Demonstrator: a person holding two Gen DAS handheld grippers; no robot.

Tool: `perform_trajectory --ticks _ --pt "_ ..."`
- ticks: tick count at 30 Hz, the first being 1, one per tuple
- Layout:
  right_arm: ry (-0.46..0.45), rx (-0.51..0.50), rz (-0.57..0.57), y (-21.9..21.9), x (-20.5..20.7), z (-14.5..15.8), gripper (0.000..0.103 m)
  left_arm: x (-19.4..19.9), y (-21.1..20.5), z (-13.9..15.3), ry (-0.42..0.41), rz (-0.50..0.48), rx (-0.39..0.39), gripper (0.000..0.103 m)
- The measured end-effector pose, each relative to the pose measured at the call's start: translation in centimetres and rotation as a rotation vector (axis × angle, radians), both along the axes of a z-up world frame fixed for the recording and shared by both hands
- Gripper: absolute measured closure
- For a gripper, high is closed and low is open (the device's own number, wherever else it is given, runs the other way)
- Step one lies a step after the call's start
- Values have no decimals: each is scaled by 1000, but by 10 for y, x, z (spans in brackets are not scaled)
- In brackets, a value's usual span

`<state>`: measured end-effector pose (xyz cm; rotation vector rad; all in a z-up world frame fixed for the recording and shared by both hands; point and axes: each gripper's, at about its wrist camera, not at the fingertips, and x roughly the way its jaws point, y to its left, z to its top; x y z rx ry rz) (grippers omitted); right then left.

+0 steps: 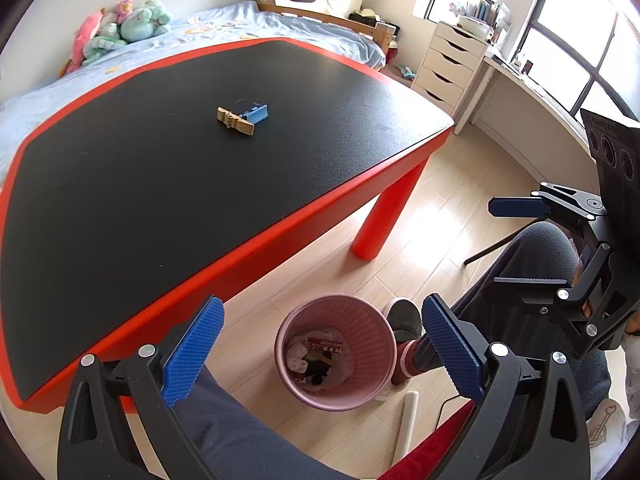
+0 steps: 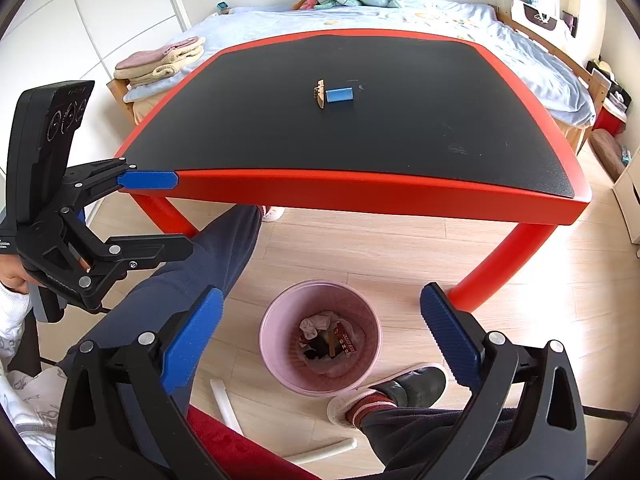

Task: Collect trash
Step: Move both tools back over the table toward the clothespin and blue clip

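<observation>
- left gripper (image 1: pixel 322 344) is held above the floor beside the table; its blue fingers (image 1: pixel 192 354) are spread wide apart; nothing is gripped between them
- right gripper (image 2: pixel 320 338) is likewise held with jaws wide apart and nothing in them; it is also seen from the left wrist view at the right edge (image 1: pixel 516 240), where nothing lies between its fingers either
- pink ribbed wastebasket (image 1: pixel 362 322) stands on the wooden floor just off the table's near edge, framed between the fingers in both views (image 2: pixel 276 320); crumpled white paper (image 2: pixel 318 324), a red printed wrapper (image 2: pixel 347 343) and dark scraps are seen at its bottom
- red table with black top (image 2: pixel 400 196) carries two items near its middle: a blue block (image 2: pixel 339 95) and a tan wooden clothespin (image 2: pixel 320 94), lying touching or just beside each other; both are well apart from either gripper
- operator's legs in dark trousers (image 2: pixel 224 248) and a black slipper (image 2: pixel 420 386) are seen near the basket
- bed with plush toys (image 1: pixel 120 26) lies behind the table
</observation>
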<state>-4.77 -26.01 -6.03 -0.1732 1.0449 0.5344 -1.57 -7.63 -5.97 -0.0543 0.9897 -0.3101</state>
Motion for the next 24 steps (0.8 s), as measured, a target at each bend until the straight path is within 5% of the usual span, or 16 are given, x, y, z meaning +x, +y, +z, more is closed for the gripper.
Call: perform_trajectory --ticks 24 --pt "-84 15 0 15 76 25 3 51 30 13 -55 49 42 8"
